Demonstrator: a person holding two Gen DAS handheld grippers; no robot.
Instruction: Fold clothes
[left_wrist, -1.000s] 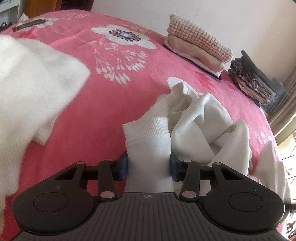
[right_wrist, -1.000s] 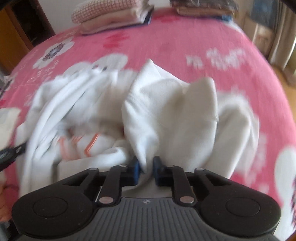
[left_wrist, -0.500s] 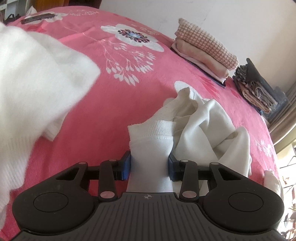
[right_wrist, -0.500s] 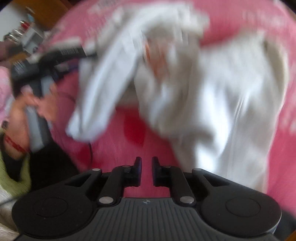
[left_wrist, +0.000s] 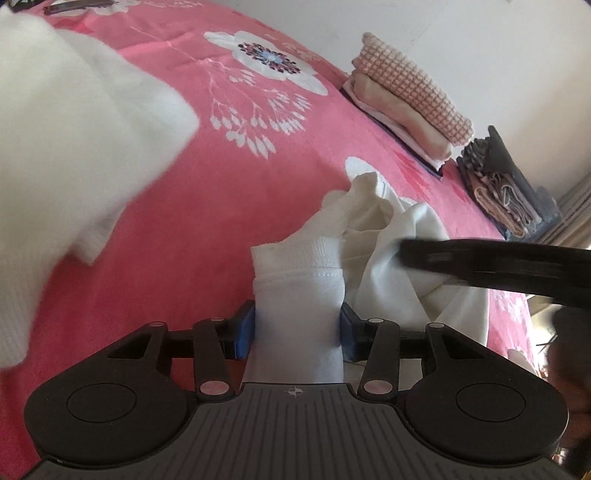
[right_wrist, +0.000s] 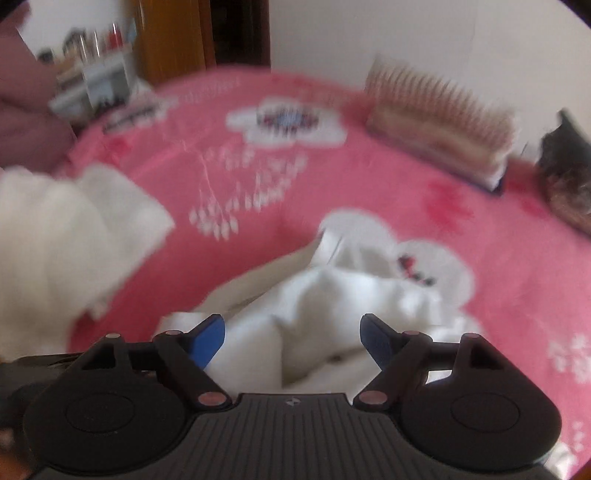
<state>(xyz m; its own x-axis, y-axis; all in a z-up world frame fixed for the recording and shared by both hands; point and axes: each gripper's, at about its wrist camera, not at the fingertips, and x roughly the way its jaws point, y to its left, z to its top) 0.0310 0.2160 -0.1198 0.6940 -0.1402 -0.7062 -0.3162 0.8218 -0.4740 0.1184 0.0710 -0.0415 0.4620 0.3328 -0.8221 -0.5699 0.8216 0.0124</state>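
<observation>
While seemingly blurred, left claw (left_wrist: 297, 334) on cuff (left_wrist: 297, 266)

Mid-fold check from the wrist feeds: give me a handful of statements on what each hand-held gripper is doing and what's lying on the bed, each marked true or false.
1. The left hand-held gripper is shut on the ribbed cuff of the white garment. True.
2. The right hand-held gripper is clamped on cloth. False: its jaws stand wide open above the white garment, gripping nothing.
3. A folded stack topped by a checked pink piece sits at the far side of the pink floral bedspread. True.
4. The bedspread is plain blue. False: it is pink with white flowers.
5. A second white knit piece lies left of the held garment. True.
</observation>
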